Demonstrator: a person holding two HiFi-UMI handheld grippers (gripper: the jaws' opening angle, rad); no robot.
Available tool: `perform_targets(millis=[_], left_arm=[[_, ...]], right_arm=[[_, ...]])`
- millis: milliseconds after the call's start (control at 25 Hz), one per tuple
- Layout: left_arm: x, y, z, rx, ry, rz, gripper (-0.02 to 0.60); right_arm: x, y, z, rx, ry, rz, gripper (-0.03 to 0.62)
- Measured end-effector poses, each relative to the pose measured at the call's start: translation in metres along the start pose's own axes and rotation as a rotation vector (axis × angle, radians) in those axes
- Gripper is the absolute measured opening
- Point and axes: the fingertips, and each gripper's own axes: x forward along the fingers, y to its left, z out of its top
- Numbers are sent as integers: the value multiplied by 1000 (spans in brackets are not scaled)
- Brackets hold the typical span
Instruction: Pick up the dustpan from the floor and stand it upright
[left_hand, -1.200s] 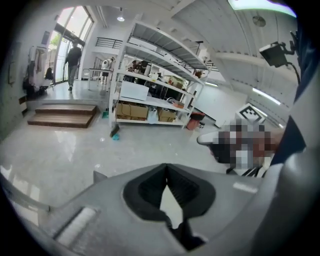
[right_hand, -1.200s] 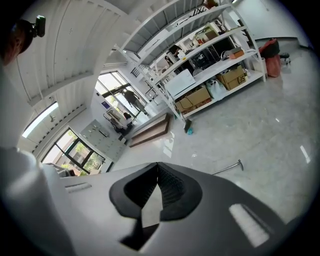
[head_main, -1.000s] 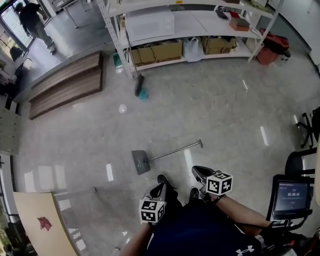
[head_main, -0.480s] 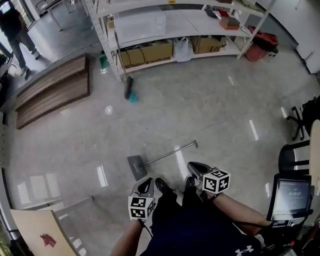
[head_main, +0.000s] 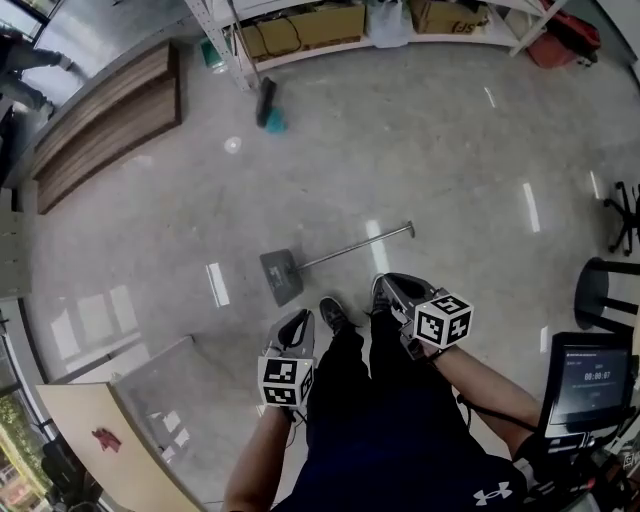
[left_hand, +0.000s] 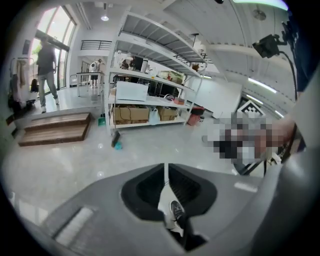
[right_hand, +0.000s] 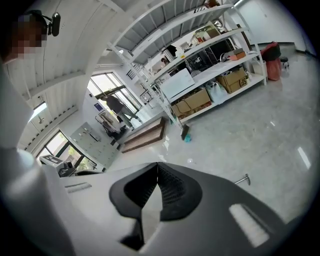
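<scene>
Left tool (head_main: 297, 322), empty jaws parting, neared one dustpan (head_main: 282, 277).

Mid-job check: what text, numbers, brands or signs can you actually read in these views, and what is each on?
"00:00:07", only roughly legible: the timer on the monitor at right; the smaller line above it is blurred.
Under Armour logo, no words: on the dark shirt.
Print on the cardboard boxes under the shelf: too small to read.
Red mark on the leaning board: blurred, unreadable.
</scene>
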Motion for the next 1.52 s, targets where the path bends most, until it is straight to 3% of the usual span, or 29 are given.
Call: perform_targets(millis=[160, 440, 640, 800, 1080, 1320, 1520], left_arm=[[21, -2, -2, 29, 21, -23, 26], [88, 24, -41, 72, 104, -47, 26], [105, 20, -41, 15, 102, -48, 34], [148, 37, -78, 5, 136, -45, 37], [192, 49, -119, 91, 227, -48, 52], [250, 70, -184, 129, 301, -46, 81], [263, 73, -184, 155, 338, -64, 106]], right_arm=[[9, -21, 11, -7, -25, 0, 11], [60, -96, 2, -11, 17, -51, 11], [64, -117, 13, -28, 27, -83, 11], [106, -154, -17, 2, 51, -79, 11], [130, -179, -45, 56, 101, -77, 11], [173, -227, -99, 110, 123, -75, 11], [177, -232, -98, 140, 133, -84, 12]])
